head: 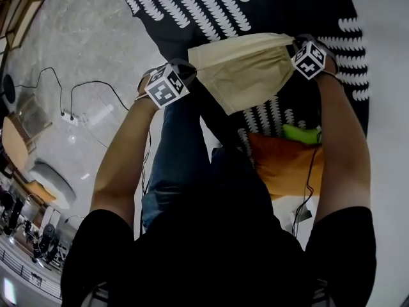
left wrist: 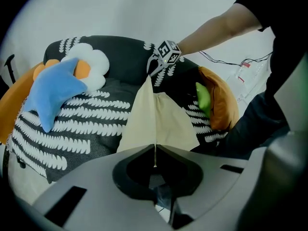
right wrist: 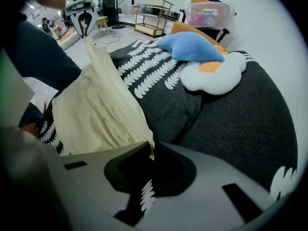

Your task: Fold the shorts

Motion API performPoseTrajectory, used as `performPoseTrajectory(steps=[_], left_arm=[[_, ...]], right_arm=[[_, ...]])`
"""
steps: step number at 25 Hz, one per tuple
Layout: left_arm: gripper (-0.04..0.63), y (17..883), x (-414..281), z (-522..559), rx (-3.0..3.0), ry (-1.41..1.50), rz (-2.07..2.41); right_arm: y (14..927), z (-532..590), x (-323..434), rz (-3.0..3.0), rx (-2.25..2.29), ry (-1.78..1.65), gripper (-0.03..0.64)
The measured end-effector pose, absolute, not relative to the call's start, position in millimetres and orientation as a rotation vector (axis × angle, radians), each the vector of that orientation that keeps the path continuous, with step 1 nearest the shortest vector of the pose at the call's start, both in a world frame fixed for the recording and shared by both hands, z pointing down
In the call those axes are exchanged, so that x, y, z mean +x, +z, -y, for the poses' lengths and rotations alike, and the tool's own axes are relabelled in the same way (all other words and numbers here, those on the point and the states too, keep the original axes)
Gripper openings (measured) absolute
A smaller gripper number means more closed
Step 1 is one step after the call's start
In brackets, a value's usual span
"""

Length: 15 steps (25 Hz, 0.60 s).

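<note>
Head view: pale cream fabric shorts (head: 246, 69) hang stretched in the air between the left claw (head: 193, 71) and the right claw (head: 292, 45), above a black cover with white feathery marks (head: 192, 5). Left gripper view: this claw is pinched tight on a thin edge of the shorts; a blue plush cushion (left wrist: 55, 93) lies at far left. Right gripper view: that claw clamps the shorts' near corner, with the cloth draping to the left.

no readable text, labels, brands or numbers appear on anything.
</note>
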<state>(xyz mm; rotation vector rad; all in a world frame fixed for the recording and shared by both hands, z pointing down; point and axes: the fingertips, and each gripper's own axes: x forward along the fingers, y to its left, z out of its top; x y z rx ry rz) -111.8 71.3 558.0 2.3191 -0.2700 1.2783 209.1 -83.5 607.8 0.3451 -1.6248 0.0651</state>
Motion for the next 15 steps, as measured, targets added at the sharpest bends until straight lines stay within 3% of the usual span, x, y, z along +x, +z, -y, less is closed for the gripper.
performPoseTrajectory(steps=[15], left_arm=[[0.026, 558.3, -49.0, -168.3, 2.283, 1.22, 0.098]], right_arm=[[641.5, 17.9, 256.9, 1.604, 0.361, 0.062, 0.032]])
